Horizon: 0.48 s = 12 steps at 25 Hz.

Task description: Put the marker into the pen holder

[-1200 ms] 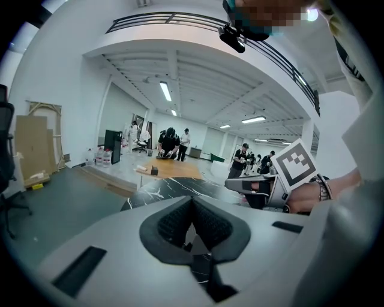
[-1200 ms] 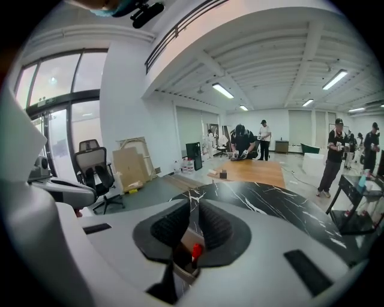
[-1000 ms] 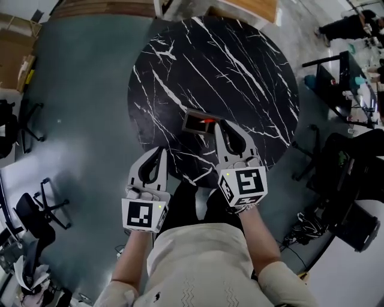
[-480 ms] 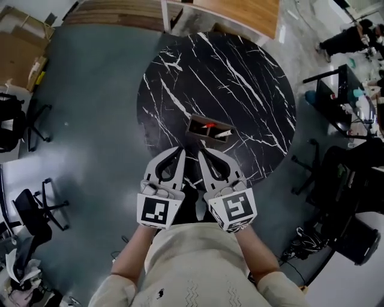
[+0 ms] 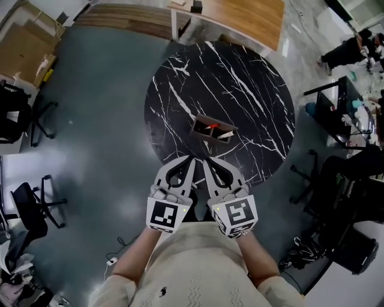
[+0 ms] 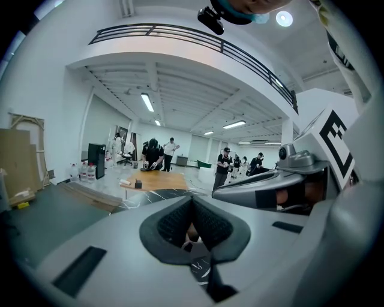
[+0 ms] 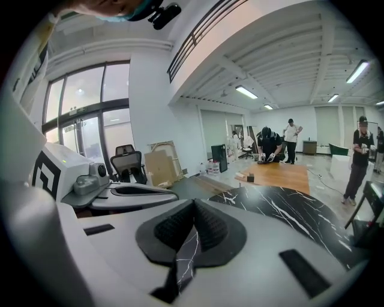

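Lying in pen holder (image 5: 198, 127), marker (image 5: 224, 134), left gripper (image 5: 191, 159) and right gripper (image 5: 206, 162) fingers pressed together, empty

1. Head view: bright, even overhead light. Strong fisheye, with the floor edges and furniture bending toward the corners.
2. Table (image 5: 240, 90): glossy black top, white veins crisp, only a faint sheen.
3. Shadows are soft and short, e.g. under the office chair (image 5: 30, 204).
4. Both gripper views: circular fisheye with black vignette in the corners; ceiling lines bow.
5. Light comes from the ceiling strip lights (image 6: 147, 102). The round lamp (image 6: 284, 18) is blown out white.
6. Right gripper view: daylight through the tall windows (image 7: 84, 114), slightly washed out.
7. The near grey surfaces of the left gripper (image 6: 192, 199) and right gripper (image 7: 193, 202) are soft-focus. The pads between the jaws sit in shade.
8. Distant people are small and soft.
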Available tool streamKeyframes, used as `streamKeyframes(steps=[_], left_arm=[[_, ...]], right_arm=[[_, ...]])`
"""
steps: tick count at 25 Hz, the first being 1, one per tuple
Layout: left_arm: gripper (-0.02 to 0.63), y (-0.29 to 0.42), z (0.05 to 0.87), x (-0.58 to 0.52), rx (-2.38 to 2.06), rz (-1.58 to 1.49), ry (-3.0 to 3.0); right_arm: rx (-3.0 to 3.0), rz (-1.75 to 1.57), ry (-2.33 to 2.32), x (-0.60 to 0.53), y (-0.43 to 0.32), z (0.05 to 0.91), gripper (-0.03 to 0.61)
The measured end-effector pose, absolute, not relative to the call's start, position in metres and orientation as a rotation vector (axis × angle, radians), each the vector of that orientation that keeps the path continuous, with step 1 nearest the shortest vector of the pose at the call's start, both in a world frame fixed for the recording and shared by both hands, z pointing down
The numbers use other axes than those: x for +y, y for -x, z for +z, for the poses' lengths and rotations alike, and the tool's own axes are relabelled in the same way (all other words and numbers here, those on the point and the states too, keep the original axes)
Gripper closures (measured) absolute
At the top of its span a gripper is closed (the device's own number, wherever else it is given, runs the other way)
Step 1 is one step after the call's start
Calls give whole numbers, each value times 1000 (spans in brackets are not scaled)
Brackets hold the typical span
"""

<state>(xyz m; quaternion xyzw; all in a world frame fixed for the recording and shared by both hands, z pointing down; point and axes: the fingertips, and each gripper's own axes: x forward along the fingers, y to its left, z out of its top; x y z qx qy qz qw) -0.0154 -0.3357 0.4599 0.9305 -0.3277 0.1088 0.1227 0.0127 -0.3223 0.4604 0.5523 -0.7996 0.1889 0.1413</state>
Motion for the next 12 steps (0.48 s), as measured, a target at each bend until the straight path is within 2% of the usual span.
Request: streamKeyframes(steps=[12], left_arm=[[606,13,471,-311,-938,350,-2687]], right_arm=[[-2290,560,-1573,-304,-14,477,561]])
